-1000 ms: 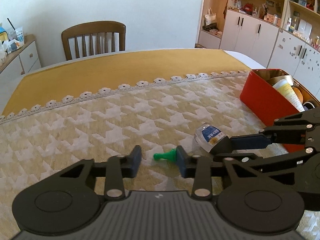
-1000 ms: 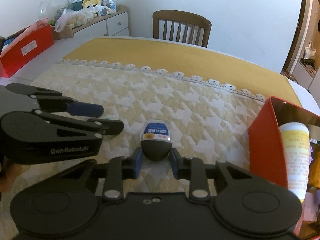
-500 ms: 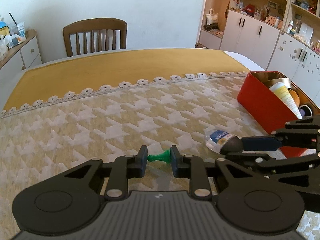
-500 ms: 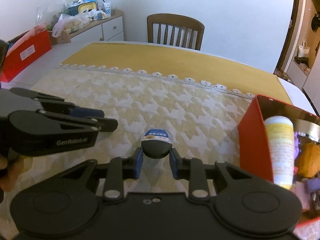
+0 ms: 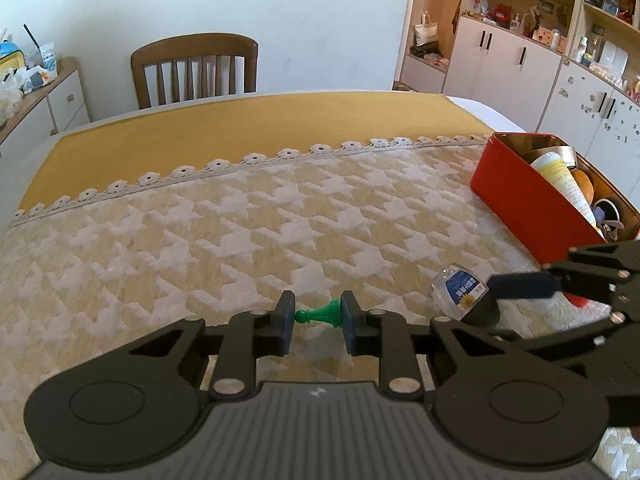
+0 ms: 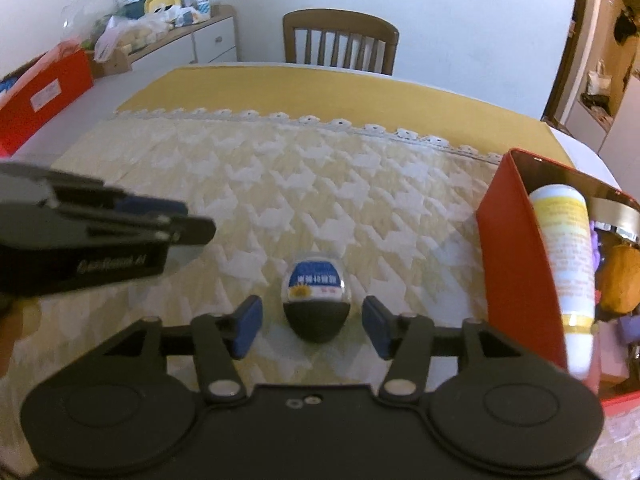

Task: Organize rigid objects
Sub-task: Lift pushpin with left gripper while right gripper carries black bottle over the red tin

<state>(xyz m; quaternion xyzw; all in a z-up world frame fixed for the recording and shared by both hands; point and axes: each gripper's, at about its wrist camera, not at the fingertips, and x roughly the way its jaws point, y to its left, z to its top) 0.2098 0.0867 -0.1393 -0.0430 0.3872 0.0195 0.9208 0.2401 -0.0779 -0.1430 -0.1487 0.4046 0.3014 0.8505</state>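
Two grippers over the cloth [image 5: 224, 240]! Left gripper [image 5: 317, 322] has its pads pinched on a green pawn [image 5: 320, 313], held sideways between them just above the cloth. Right gripper [image 6: 312, 326] stands spread wide, a small bottle [image 6: 316, 294] with a blue label and black cap lying between its fingers, touching neither. Red tin [image 6: 516, 264] sits to the right, tube [image 6: 566, 256] inside.
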